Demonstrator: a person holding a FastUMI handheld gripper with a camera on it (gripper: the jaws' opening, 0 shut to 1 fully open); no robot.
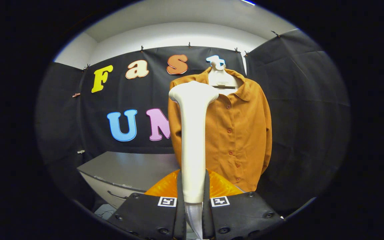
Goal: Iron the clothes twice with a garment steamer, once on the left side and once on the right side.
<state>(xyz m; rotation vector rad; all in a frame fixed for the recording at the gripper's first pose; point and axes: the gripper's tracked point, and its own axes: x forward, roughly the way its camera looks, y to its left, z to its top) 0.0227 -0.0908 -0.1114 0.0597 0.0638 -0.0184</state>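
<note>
Between my claw's (pixel 192 196) two fingers sits the garment steamer (pixel 192 133), both pressing its white handle, so I have it clamped. It stands upright, its head just in front of the orange shirt's (pixel 238 130) left half as I see it. That shirt hangs buttoned on a white hanger (pixel 221 78) (against the black wall). A grey worktop (pixel 128 170) lies beyond, off to the side.

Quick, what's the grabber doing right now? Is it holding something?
Gripper: closed on the white garment steamer, both fingers pressing its handle, head up in front of the orange shirt.
</note>
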